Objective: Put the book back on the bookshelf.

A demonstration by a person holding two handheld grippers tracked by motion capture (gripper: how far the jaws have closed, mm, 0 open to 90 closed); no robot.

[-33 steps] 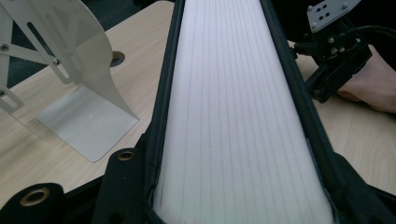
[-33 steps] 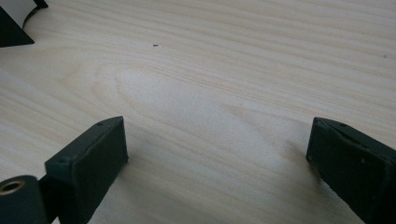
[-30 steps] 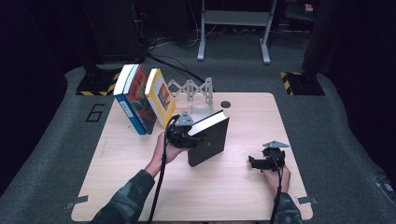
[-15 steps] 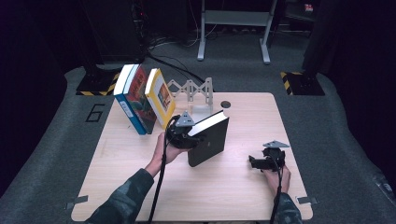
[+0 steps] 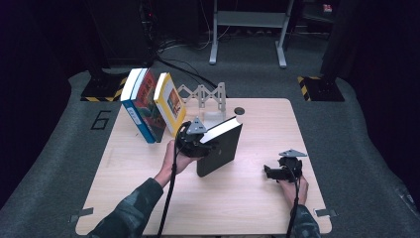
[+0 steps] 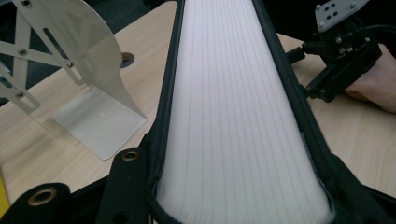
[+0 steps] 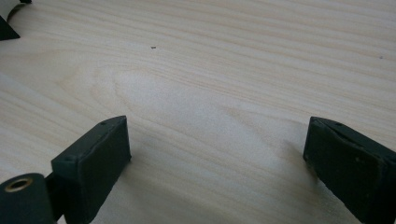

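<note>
Fingers of my left gripper (image 5: 205,144) clamp the black book (image 5: 220,148), upright on the worktop (image 5: 148,198) near the bookend (image 6: 93,93); my right gripper (image 7: 217,163) rests spread, empty.

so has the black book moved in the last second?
No. The black book stands at the same spot on the table, just as far from the white bookend, left gripper clamped on it.

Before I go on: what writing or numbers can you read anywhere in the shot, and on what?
"6": large figure on the grey floor mat, left of the table.
Blue book spine, its red cover and the yellow book cover: print too blurred to read.
Black book: no lettering visible.
</note>
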